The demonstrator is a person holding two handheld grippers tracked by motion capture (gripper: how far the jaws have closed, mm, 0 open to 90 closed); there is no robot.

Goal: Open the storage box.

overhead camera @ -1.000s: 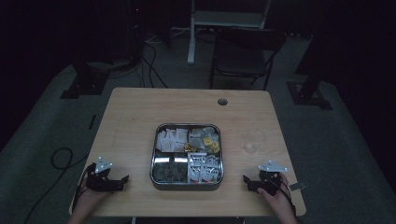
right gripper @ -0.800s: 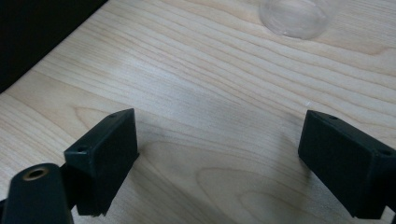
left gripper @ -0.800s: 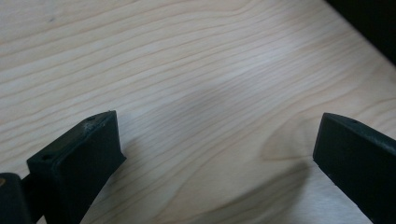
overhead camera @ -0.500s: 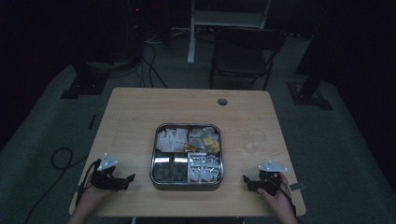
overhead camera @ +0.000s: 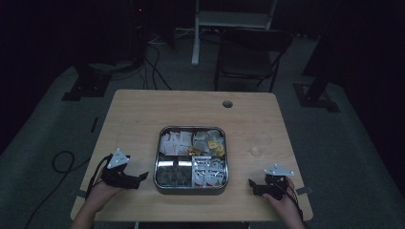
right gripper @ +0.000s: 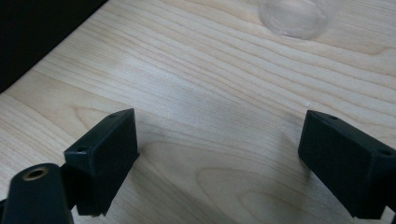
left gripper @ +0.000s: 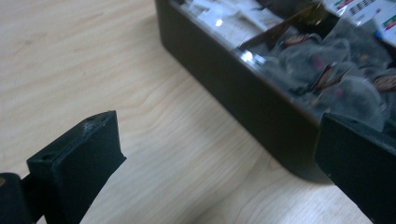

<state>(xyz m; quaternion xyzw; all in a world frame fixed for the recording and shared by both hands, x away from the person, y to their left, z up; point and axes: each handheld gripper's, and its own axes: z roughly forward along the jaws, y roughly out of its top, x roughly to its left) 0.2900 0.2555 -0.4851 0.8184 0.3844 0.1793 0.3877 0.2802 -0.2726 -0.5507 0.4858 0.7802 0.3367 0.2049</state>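
A square metal tray sits mid-table, split into four compartments of tea bags and sachets. White sachets fill the far left compartment and dark tea bags the near left one. My left gripper is held in a hand just left of the tray, pointing at its near left side. In the left gripper view the left gripper is open, with the tray wall close ahead and clear-wrapped tea bags behind it. My right gripper is open over bare wood right of the tray, as the right gripper view also shows.
A clear plastic cup stands on the table right of the tray, and its base appears ahead of the right gripper. A cable hole is near the far edge. A chair stands behind the table.
The left gripper has moved right, closer to the tray's left side. The right gripper has stayed almost where it was.
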